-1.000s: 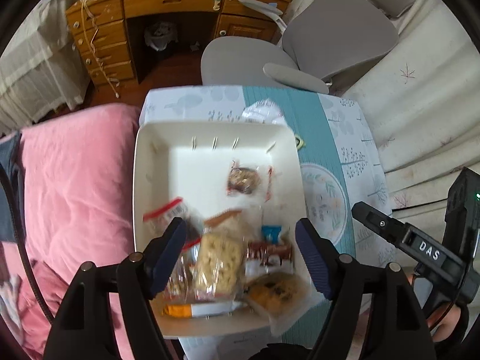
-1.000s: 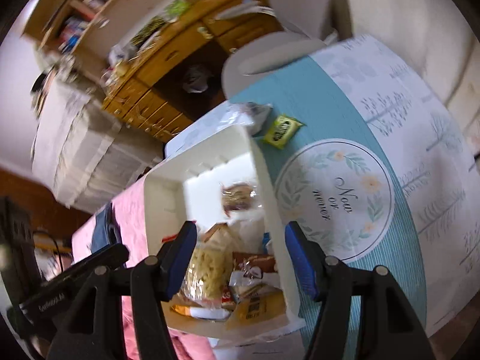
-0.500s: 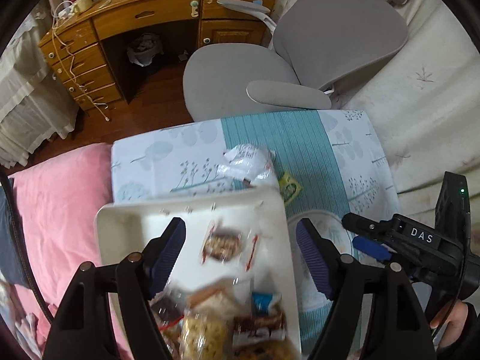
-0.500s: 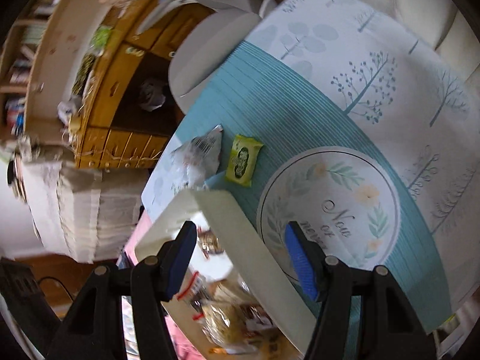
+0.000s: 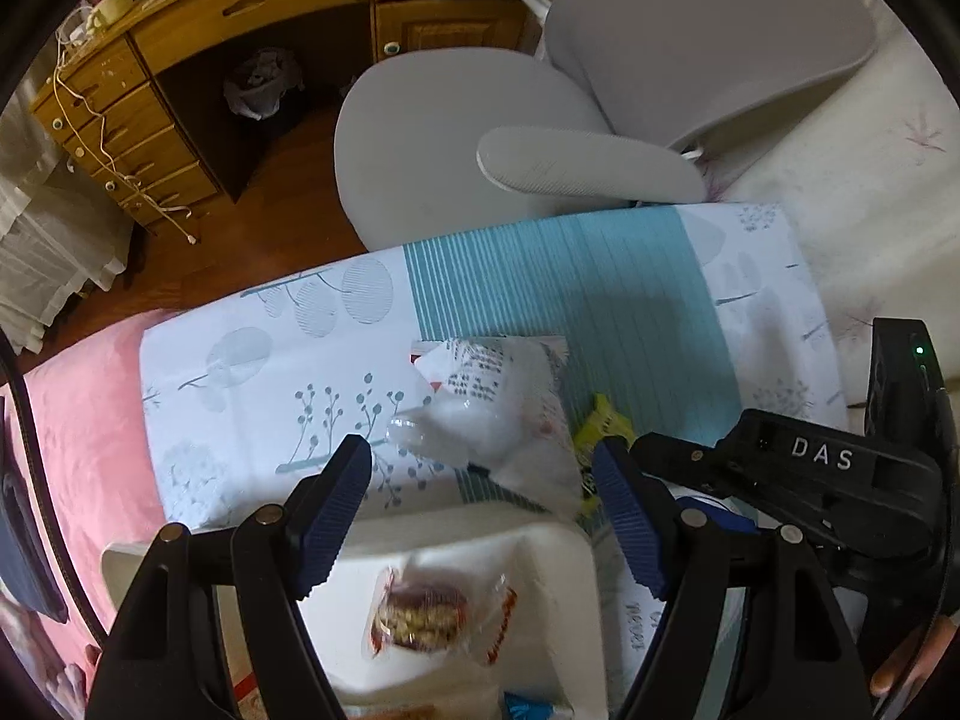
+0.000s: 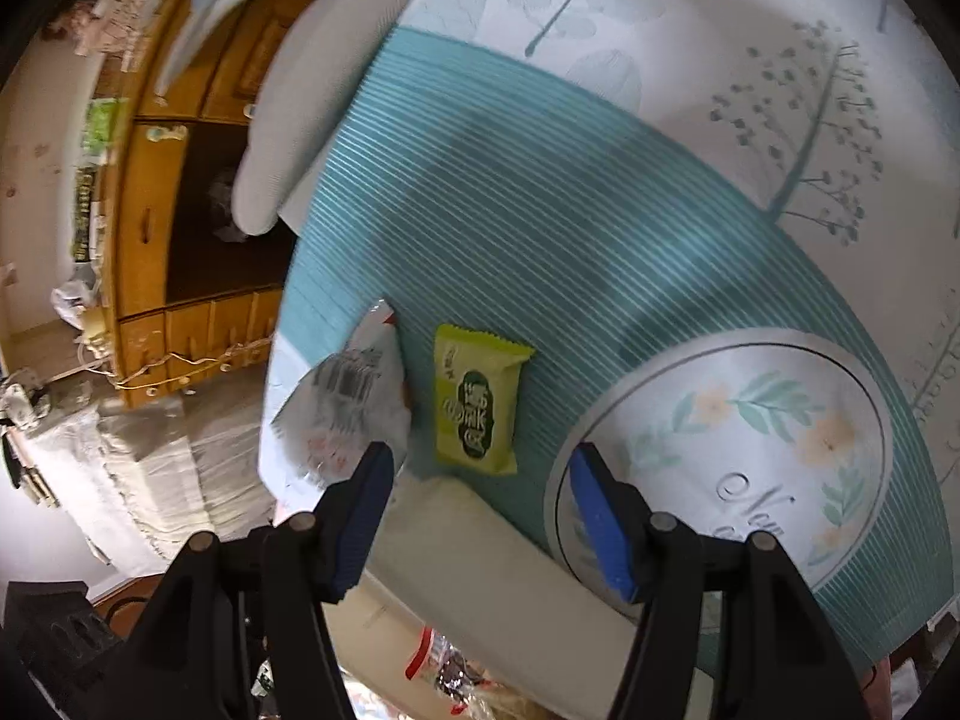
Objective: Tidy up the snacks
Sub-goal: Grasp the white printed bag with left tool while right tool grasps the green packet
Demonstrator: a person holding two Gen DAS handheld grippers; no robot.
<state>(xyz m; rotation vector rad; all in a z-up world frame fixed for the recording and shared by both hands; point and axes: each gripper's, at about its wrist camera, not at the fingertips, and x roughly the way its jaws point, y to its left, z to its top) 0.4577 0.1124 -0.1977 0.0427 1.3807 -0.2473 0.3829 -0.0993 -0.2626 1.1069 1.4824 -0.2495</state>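
- Two grippers hovering with jaws spread apart and gripping nothing: right gripper [image 6: 480, 510] lining up over the green snack packet [image 6: 478, 401], left gripper [image 5: 480, 516] lining up over the white snack bag [image 5: 498, 414].
- Lying flat on the teal stripe of the tablecloth [image 6: 600, 192], that green packet, just beyond the far rim of the white tray [image 6: 480, 552]; touching or just beside it, the white bag, nearer the table's far edge.
- Risking, as a judgement, a pinch of cloth along with the thin packet, or one finger [image 6: 360, 516] catching the bag's crinkled corner and dragging it.
- Risking also a knock between both tools, since the right gripper's body is crowding close beside the left finger [image 5: 624, 516].
- Possibly sliding the slick bag toward the far edge if nudged.
- Hiding most of the green packet in the left view behind the bag and finger.
- Cutting off the tray's near part and most snacks inside; only a clear-wrapped cookie [image 5: 420, 612] reading clearly.
- Blurring the bag's print; contents unknowable.
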